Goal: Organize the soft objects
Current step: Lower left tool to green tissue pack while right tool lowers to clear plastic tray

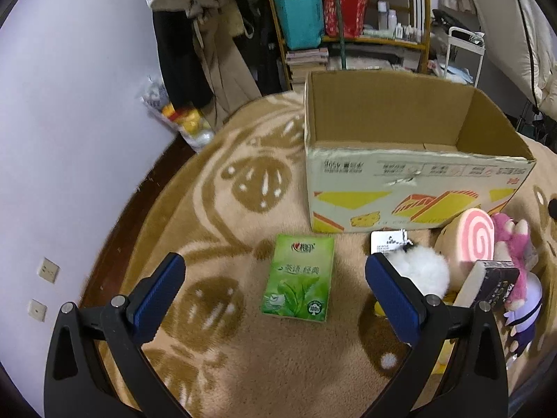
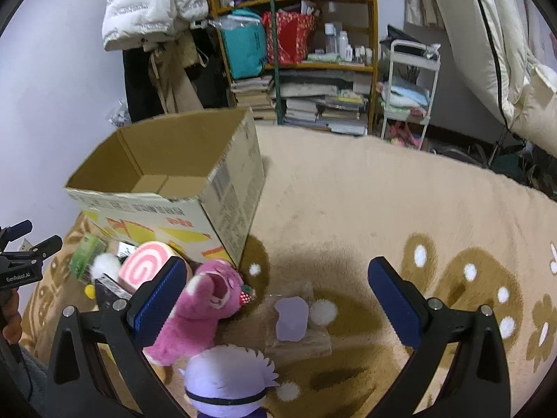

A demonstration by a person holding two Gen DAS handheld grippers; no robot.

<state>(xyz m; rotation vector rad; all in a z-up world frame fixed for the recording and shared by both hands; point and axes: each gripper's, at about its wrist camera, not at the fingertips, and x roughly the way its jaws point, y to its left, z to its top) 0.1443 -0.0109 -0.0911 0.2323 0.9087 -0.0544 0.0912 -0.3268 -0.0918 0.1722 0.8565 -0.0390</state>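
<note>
An open empty cardboard box (image 1: pixel 410 188) stands on the beige blanket; it also shows in the right wrist view (image 2: pixel 181 188). My left gripper (image 1: pixel 275 296) is open above a green tissue pack (image 1: pixel 297 282), which lies between its fingers. To its right lie a white fluffy ball (image 1: pixel 423 270), a pink swirl roll plush (image 1: pixel 475 237), a pink bear plush (image 1: pixel 517 240) and a dark book (image 1: pixel 491 282). My right gripper (image 2: pixel 276 299) is open over the pink bear (image 2: pixel 205 310), a white-haired doll (image 2: pixel 229 379) and a bagged lilac item (image 2: pixel 292 318).
A shelf (image 2: pixel 296 52) with books, bags and bottles stands behind the bed, with a white trolley (image 2: pixel 407 90) beside it. Coats hang at the wall (image 1: pixel 195 17). The blanket's left edge drops to a dark floor (image 1: pixel 139 188). The left gripper shows in the right wrist view (image 2: pixel 24 254).
</note>
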